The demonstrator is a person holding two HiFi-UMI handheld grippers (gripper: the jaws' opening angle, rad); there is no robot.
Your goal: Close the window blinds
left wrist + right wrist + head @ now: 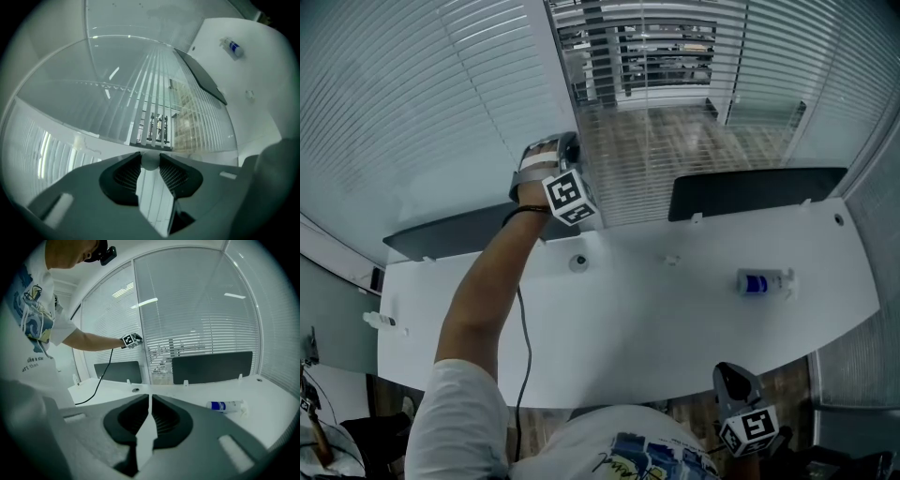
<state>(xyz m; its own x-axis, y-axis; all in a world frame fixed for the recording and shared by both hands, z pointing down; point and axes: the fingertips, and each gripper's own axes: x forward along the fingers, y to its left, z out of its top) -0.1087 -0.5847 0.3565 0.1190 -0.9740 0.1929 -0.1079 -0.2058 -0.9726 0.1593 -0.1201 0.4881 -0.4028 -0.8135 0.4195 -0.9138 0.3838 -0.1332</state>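
Note:
The window blinds hang behind the desk; the middle pane's slats stand open and show buildings outside, while the left pane looks nearly closed. My left gripper is raised at the frame between these panes. In the left gripper view a small grey rounded wand end sits between the jaw tips of that gripper, touching both pads. My right gripper hangs low at the desk's near edge, shut and holding nothing. From there the left gripper shows at the blinds.
A white desk runs under the window, with two dark partition panels at its back edge. A small white bottle with a blue label lies at the right. A cable trails from my left arm; a round grommet sits mid-desk.

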